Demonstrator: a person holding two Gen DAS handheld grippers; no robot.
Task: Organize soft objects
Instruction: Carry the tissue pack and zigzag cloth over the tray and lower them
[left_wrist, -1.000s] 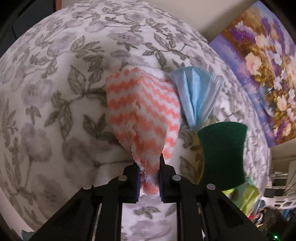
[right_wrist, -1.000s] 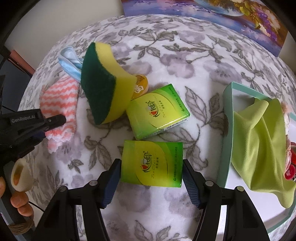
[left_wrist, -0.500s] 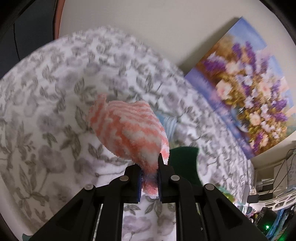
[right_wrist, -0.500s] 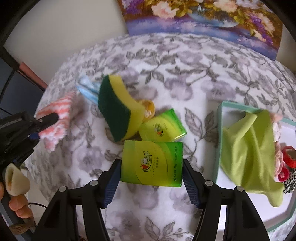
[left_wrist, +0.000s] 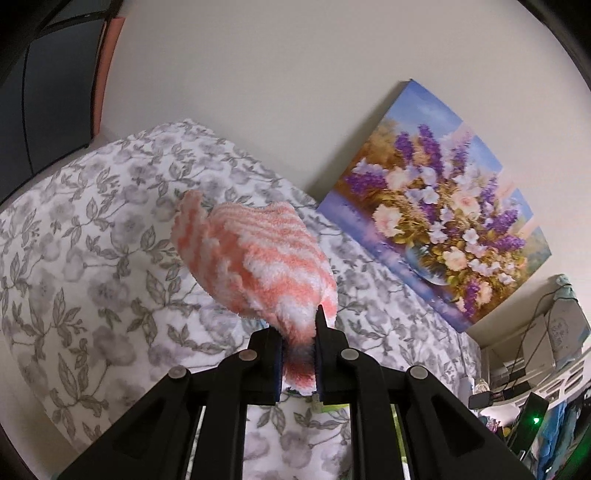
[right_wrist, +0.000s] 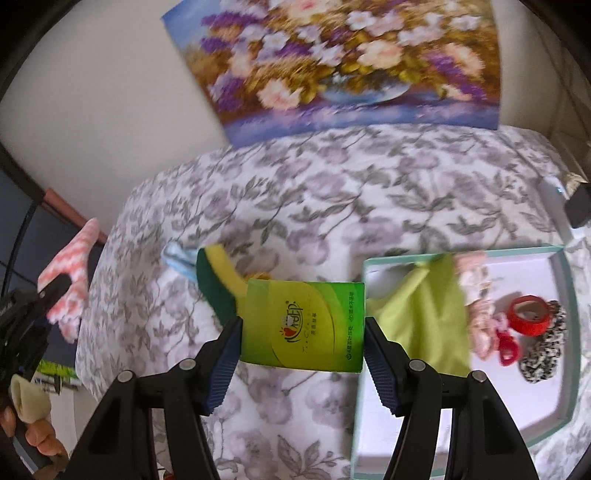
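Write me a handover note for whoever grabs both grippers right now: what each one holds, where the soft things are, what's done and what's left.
Left gripper: shut on the pink striped cloth, lifted clear of the floral table.
Right gripper: shut on a green tissue pack, held in the air beside the tray.
Done: the tray holds the green cloth, a pink fabric piece, red tape roll and speckled scrunchie.
Left: probably both held items go in the tray, then the sponge and the blue mask from the table. Something orange behind the pack is mostly hidden.

Left gripper (left_wrist: 298, 354) clamped nearly closed, raised, right gripper (right_wrist: 301, 332) spread wide, gripping
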